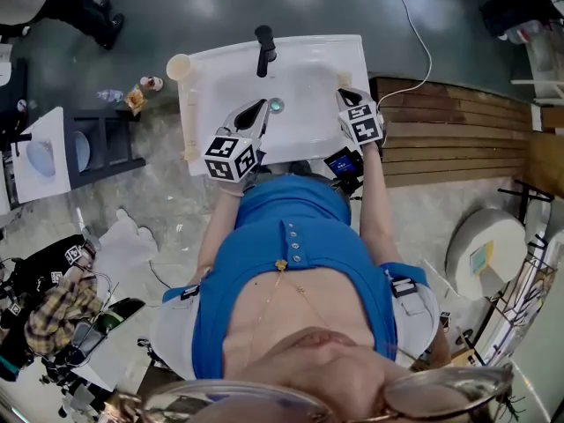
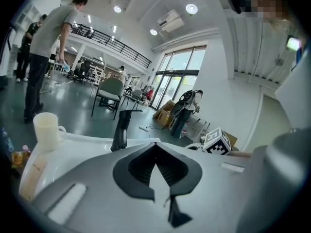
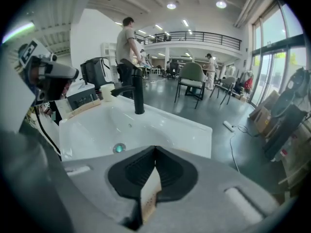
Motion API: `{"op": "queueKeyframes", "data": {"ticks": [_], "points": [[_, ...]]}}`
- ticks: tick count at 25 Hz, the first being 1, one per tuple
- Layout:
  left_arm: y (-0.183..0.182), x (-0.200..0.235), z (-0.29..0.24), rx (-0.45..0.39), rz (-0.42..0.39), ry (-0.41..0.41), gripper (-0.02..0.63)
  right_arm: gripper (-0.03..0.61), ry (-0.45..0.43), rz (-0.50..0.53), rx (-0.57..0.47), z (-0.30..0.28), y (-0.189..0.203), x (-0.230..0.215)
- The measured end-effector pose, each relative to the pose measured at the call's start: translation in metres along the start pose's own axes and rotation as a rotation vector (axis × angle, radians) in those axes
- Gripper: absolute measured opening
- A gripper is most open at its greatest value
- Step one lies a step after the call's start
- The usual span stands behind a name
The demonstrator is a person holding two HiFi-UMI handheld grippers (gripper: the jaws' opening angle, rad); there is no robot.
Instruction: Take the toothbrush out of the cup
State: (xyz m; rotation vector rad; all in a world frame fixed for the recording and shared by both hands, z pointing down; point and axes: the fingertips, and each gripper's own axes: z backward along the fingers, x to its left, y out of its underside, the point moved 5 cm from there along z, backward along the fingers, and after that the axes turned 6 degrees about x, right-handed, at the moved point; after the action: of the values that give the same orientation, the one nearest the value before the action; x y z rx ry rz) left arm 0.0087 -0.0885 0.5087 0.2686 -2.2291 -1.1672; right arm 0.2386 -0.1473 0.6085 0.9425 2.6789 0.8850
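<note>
Head view looks down on a white sink (image 1: pixel 352 53) with a black tap (image 1: pixel 264 49) at the back and a small round drain (image 1: pixel 276 106) in the bowl. A pale cream cup (image 1: pixel 179 66) with a handle stands upright on the back left corner of the sink. From above, its mouth shows only its own pale inside.

A long, flat, tan stick (image 2: pixel 32 171) lies on the left rim of the sink, just beside the cup. It looks like the toothbrush. It is outside the cup and lying down. It is light tan, like wood, and has some tiny dark marks on it. I cannot make out the bristles.

Both tools are held over the front of the bowl, well apart from the cup. The left gripper (image 1: pixel 261 107) has its two dark jaws pressed together at the tips, with nothing held. The right gripper (image 1: pixel 344 93) also has its jaws touching at the tips. A small cream strip (image 3: pixel 149 193) with little dots sits in the gap behind those tips. I cannot tell what it is.
</note>
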Motion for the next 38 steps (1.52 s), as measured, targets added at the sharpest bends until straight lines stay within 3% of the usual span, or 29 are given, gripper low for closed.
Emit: {"op": "queueKeyframes", "data": {"ticks": [9,19,38], "points": [[0.000,-0.004,0.007,0.002,-0.016,0.004,0.002,0.002,-0.156,0.142,-0.076,0.009,-0.022,0.044],[0.005,-0.004,0.007,0.023,-0.027,0.014,0.000,0.002,-0.211,0.274,-0.151,0.021,-0.046,0.072],[-0.005,-0.025,0.007,0.016,-0.110,0.054,0.002,0.002,-0.320,0.336,-0.375,0.074,-0.090,0.110]]}}
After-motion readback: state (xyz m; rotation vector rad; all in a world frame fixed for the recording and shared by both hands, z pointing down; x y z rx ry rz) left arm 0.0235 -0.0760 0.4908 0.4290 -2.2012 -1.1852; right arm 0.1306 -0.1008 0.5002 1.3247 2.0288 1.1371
